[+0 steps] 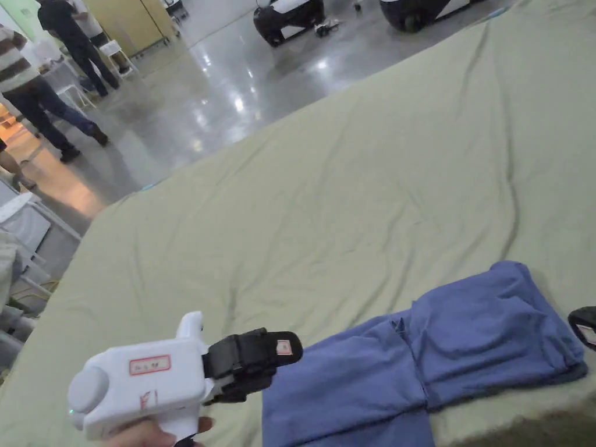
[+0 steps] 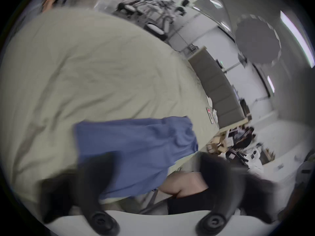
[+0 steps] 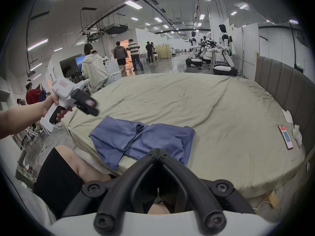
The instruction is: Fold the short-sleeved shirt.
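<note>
A blue short-sleeved shirt (image 1: 442,343) (image 2: 136,146) (image 3: 141,141) lies partly folded on the green bed sheet (image 1: 349,204) (image 3: 187,103), close to the near edge, with one end drooping over it. My left gripper (image 1: 282,366) (image 2: 156,164) hovers above the bed to the left of the shirt, open with nothing in it; the right gripper view has it (image 3: 90,106) up in the air. My right gripper (image 3: 158,152) is shut on nothing, just short of the shirt's near side; its tip (image 1: 585,326) peeks in at the shirt's right end.
A phone (image 3: 286,137) and bits of white paper lie on the bed's right side by the grey headboard (image 3: 281,79). Several people (image 3: 93,69) and white robots (image 3: 223,52) stand on the shiny floor beyond the bed. The person's leg (image 3: 85,168) is against the near bed edge.
</note>
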Motion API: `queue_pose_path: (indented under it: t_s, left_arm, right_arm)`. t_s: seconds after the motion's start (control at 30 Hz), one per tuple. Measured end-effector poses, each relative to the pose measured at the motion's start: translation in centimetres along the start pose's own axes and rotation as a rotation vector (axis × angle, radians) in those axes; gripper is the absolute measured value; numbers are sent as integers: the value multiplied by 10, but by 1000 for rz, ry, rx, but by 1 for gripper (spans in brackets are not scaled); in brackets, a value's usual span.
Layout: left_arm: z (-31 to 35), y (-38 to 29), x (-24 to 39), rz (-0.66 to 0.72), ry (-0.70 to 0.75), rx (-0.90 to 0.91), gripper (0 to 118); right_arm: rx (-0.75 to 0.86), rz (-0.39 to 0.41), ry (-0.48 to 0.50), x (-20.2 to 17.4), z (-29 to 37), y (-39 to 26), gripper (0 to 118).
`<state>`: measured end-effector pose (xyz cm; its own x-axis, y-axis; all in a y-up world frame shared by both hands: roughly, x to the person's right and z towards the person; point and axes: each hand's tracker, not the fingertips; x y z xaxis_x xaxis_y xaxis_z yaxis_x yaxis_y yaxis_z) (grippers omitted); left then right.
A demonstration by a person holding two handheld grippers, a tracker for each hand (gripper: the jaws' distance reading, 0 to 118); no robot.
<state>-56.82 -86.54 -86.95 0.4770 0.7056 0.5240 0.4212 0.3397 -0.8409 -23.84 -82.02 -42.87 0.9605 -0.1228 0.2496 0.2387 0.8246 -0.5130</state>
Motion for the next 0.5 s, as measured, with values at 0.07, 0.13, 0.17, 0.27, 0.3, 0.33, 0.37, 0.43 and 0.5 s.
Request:
queue_pose_path:
  t_s: [0.07,0.13,0.17,0.27,0.3,0.33,0.37,0.43,0.5]
  left_arm:
    - [16,-9,-46,90,-9,-3,116]
    - [19,-11,-85,156,2,57,117]
    - [15,-15,-99,191,-3,65,116]
    - [-12,-16,-122,241,-87,47,115]
    - [-24,-19,-123,245,-124,24,113]
    - [-39,-18,-119,222,-143,-14,113]
    - [-51,-16,-112,166,-134,-24,113]
    - [-61,-11,-101,56,-114,3,110]
    - [-68,-1,-97,107,-131,53,42]
  right_arm:
    - [1,-4,-1,-2,-1,-1,0]
    - [10,-16,8,-4,-2,2,0]
    - [19,-18,6,-5,-3,4,0]
    - [37,-22,-7,-11,-9,12,0]
    - [39,-32,-7,-12,-13,16,0]
    - [42,-49,-2,-13,-16,18,0]
    - [43,-66,4,-14,-20,21,0]
    - [36,-87,13,-17,-29,25,0]
    - [23,-79,10,-21,-38,28,0]
